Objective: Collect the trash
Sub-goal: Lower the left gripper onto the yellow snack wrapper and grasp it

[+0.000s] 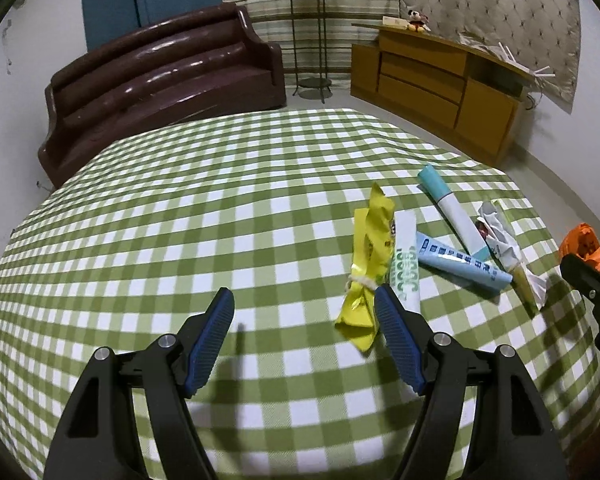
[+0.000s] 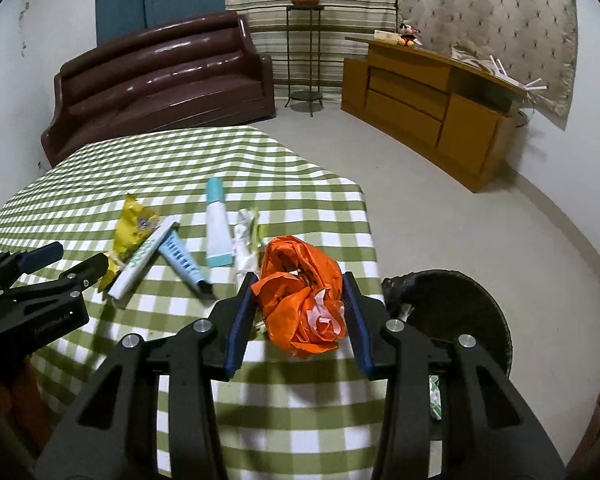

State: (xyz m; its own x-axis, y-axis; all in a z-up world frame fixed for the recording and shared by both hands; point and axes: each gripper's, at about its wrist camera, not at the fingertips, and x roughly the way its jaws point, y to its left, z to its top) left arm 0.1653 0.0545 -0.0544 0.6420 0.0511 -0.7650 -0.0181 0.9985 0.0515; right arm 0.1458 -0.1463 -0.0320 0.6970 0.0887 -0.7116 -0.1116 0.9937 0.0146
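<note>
Trash lies on a green checked table [image 1: 220, 208]: a yellow wrapper [image 1: 366, 268], a white-green tube [image 1: 406, 264], a blue tube [image 1: 460, 264], a teal-white tube [image 1: 454, 212] and a crumpled white wrapper [image 1: 504, 240]. My left gripper [image 1: 304, 336] is open and empty, its right finger beside the yellow wrapper's near end. My right gripper [image 2: 298, 314] is shut on a crumpled orange plastic bag [image 2: 300, 292] above the table's right edge. The same trash shows in the right wrist view: yellow wrapper [image 2: 134, 228], teal-white tube [image 2: 216, 228].
A dark round bin [image 2: 456, 316] stands on the floor right of the table [image 2: 220, 160], just right of my right gripper. A brown sofa [image 1: 160, 84], a plant stand [image 1: 310, 40] and a wooden cabinet [image 1: 440, 88] stand beyond.
</note>
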